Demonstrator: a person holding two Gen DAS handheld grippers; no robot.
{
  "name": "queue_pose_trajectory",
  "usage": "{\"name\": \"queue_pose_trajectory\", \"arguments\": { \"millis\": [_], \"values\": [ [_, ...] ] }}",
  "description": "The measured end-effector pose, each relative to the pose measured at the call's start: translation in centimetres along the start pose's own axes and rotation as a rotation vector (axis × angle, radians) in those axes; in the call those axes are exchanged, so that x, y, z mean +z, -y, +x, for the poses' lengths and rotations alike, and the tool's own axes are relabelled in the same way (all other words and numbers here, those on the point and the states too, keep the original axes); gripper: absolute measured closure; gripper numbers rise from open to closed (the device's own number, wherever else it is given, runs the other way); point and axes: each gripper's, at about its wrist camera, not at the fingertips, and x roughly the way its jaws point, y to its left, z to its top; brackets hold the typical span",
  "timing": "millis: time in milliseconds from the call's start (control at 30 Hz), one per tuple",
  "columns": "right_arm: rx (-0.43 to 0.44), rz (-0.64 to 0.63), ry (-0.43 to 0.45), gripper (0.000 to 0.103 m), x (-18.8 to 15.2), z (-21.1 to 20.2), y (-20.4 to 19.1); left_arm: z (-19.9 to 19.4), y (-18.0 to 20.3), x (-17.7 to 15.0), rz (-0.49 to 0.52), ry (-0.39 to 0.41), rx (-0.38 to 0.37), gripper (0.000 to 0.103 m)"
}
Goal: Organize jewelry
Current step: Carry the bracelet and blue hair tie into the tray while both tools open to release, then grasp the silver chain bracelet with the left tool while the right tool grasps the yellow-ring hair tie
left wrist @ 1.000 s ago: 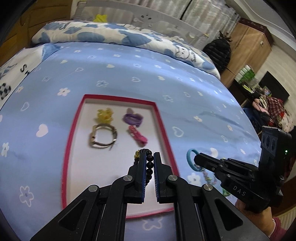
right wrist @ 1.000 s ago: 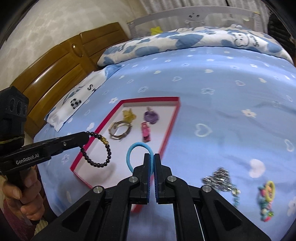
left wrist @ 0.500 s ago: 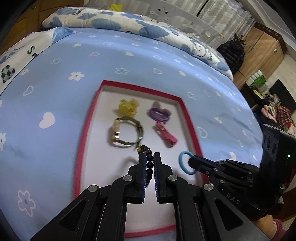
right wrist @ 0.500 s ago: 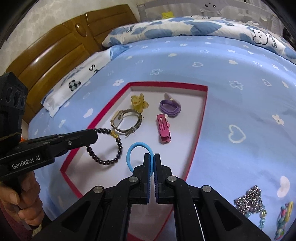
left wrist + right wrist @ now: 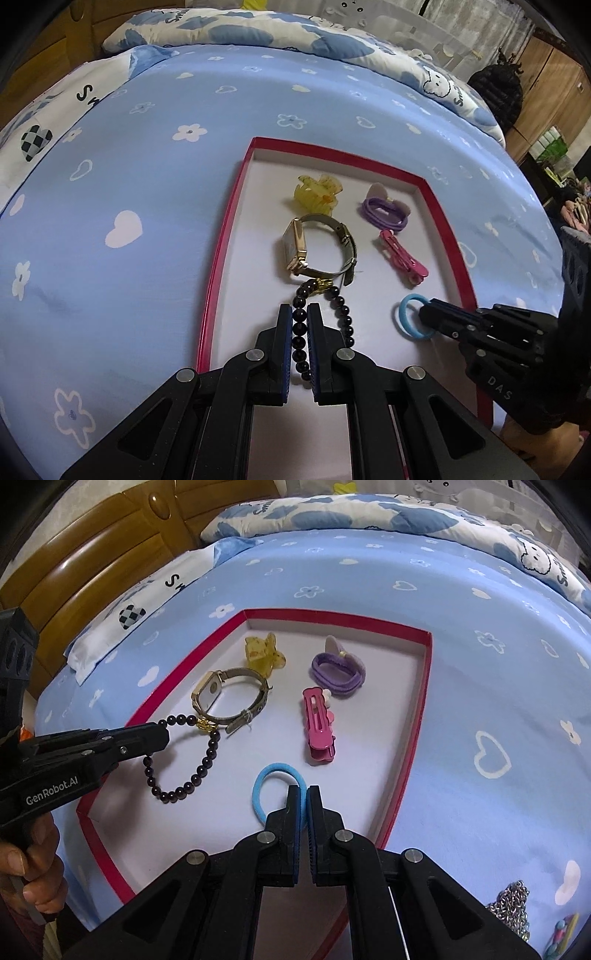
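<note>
Readable markings: "GenRobot.AI" on the left gripper (image 5: 162,738) body, "DAS" on the right gripper (image 5: 424,317) body. Left jaws clamped on the dark bead bracelet (image 5: 184,760); its loop hangs ahead of and below the jaws over the red-rimmed tray (image 5: 221,236), gold charm end nearest the watch (image 5: 317,247), possibly touching it (contact unclear). Right jaws clamped on the blue hair tie (image 5: 273,786), loop projecting forward-left of the jaws over the tray floor. Ahead of the right jaws: pink hair clip (image 5: 317,727), long axis running roughly away from the jaws; beyond it the purple hair tie (image 5: 338,672) and yellow claw clip (image 5: 264,653). Tray sits on the blue bed sheet (image 5: 147,184).
</note>
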Motion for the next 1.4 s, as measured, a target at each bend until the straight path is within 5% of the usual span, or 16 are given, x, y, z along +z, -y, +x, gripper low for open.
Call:
{"name": "queue_pose_trajectory", "arguments": {
  "millis": [433,700,833,1400],
  "values": [
    [0.028,0.016,0.028,0.089,0.0,-0.8,-0.1,0.4,-0.1,0.0,0.010,-0.009,0.039,0.087],
    [0.057,0.061,0.117,0.076,-0.4,-4.6,0.4,-2.5,0.0,-0.6,-0.028,0.063,-0.007,0.080],
    [0.060,0.097,0.173,0.075,-1.5,-7.2,1.1,-4.2,0.5,-1.7,-0.041,0.102,-0.035,0.069],
    [-0.059,0.295,0.278,0.070,-8.8,-15.4,8.4,-7.9,5.3,-4.2,0.061,0.116,-0.125,0.059]
  ]
}}
